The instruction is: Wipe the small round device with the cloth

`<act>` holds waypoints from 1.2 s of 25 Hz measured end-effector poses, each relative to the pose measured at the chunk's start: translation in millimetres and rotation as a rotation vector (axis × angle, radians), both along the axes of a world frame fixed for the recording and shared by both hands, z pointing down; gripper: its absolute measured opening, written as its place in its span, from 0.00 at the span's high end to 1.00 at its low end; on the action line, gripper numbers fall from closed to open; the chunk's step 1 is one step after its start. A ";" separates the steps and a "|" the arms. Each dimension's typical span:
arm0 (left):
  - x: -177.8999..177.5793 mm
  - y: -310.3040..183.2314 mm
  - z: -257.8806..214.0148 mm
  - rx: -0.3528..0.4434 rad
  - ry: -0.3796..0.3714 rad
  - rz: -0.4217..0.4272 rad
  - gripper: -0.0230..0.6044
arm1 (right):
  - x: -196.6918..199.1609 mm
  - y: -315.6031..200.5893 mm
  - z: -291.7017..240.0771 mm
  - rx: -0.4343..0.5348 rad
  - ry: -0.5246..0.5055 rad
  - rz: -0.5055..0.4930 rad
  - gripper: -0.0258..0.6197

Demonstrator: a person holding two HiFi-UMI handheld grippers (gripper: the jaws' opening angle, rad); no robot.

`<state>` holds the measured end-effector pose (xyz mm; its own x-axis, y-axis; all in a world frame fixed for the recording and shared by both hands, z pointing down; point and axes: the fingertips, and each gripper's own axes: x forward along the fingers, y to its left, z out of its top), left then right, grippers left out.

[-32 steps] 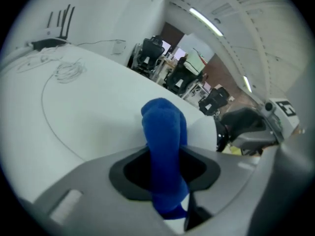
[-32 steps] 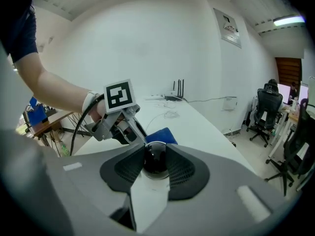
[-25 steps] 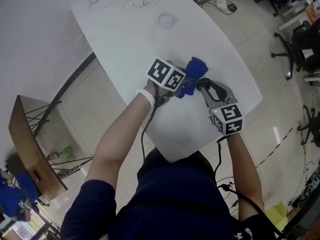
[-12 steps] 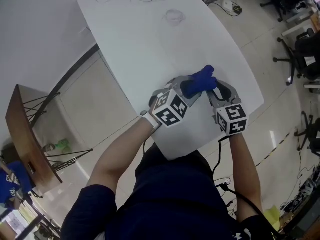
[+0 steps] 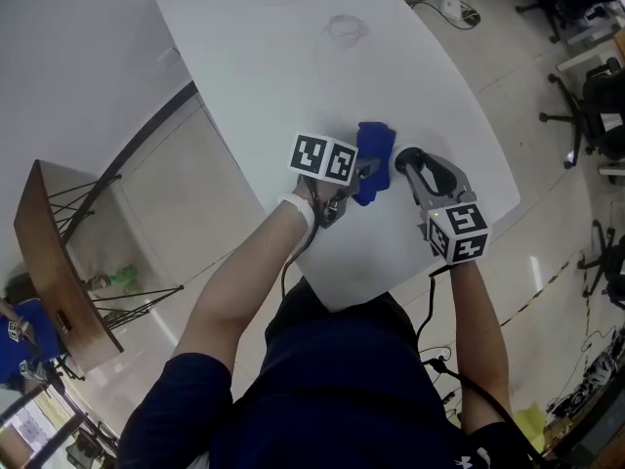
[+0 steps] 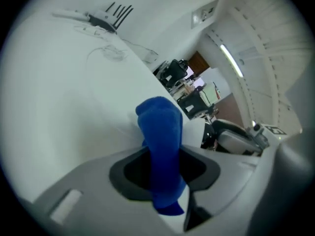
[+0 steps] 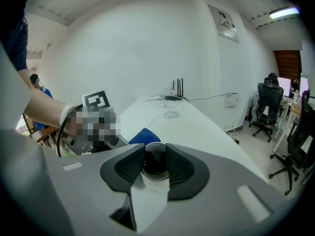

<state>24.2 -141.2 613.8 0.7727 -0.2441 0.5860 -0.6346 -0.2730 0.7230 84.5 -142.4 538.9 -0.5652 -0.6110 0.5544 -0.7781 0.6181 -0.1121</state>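
Both forearms extended over the white surface [image 5: 293, 86], tools pitched down. Left tool [image 5: 357, 178] clenched on blue cloth [image 5: 374, 149]; right tool [image 5: 405, 164] grasped small round device [image 7: 155, 162] just beside cloth — device mostly hidden by jaws

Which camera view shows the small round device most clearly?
The right gripper view: the device sits close and sharp between the right tongs. The head view shows it only as a dark spot; in the left gripper view I cannot make it out.
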 end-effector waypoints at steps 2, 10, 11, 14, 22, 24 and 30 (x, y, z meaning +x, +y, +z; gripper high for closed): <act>2.9 -0.1 1.3 -0.027 -0.012 -0.004 0.73 | 0.7 -0.5 0.7 0.000 -0.001 0.000 0.75; 16.1 48.1 -6.6 -0.058 -0.015 0.070 0.73 | 1.3 -1.3 1.9 -0.004 0.002 -0.002 0.75; 19.5 57.8 -6.6 -0.062 -0.013 0.080 0.73 | 1.9 -1.4 1.8 -0.004 0.001 0.000 0.75; 32.6 82.7 -7.5 -0.027 -0.052 0.153 0.73 | 3.1 -1.4 1.1 -0.003 0.002 0.001 0.75; 83.5 122.3 -3.0 0.143 -0.225 0.603 0.73 | 1.1 -2.9 1.2 -0.001 -0.004 0.008 0.75; 83.9 116.8 0.1 0.186 -0.278 0.673 0.73 | 1.2 -3.2 0.4 0.002 -0.005 0.008 0.75; 48.0 103.5 -8.2 0.107 -0.228 0.636 0.73 | -0.2 -5.4 1.0 -0.002 -0.012 0.006 0.75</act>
